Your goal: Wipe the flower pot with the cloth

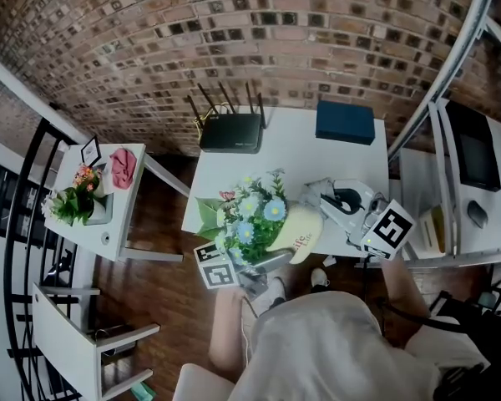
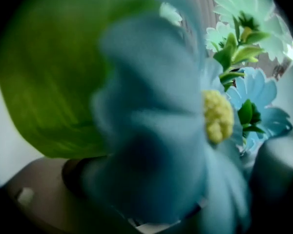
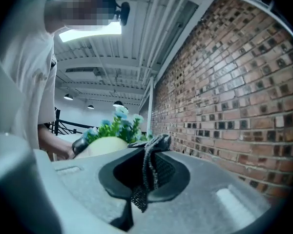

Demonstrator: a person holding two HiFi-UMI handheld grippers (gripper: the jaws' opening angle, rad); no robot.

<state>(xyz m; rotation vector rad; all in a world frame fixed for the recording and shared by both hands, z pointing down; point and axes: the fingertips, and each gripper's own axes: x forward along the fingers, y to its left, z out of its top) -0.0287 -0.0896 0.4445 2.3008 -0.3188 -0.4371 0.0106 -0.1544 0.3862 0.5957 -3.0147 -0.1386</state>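
**A:** Where was the pot?

**B:** The pot point(image 1: 301, 230) was at lower centre of the head view, at the front edge of the bench point(image 1: 234, 182). It was tipped on its side, with the flowers point(image 1: 250, 211) spilling to the lower left.

**A:** And the left tool?

**B:** The left tool point(image 1: 255, 270) was at the pot's mouth, reaching in from the lower left. Its own view was nearly all blue flower. The jaws showed only at the bottom corners, spread, with the bunch between them, and the contact was hidden. The pot was tilted and hanging over the edge, so I judged the tool clamped on the pot.

**A:** Why the tilt?

**B:** Probably to turn the side wall toward the cloth.

**A:** Right tool?

**B:** The right tool point(image 3: 145, 179) was clenched on the cloth point(image 3: 151, 152), a grey knit. One fold stood up out of the jaws and a tail hung below. The fold looked like the wiping face.

**A:** Was it touching the pot?

**B:** No. In the right gripper view the pot was centre left, beyond the jaws, with a gap. The head view had the tool just right of it. By my read, the wipe had not started.
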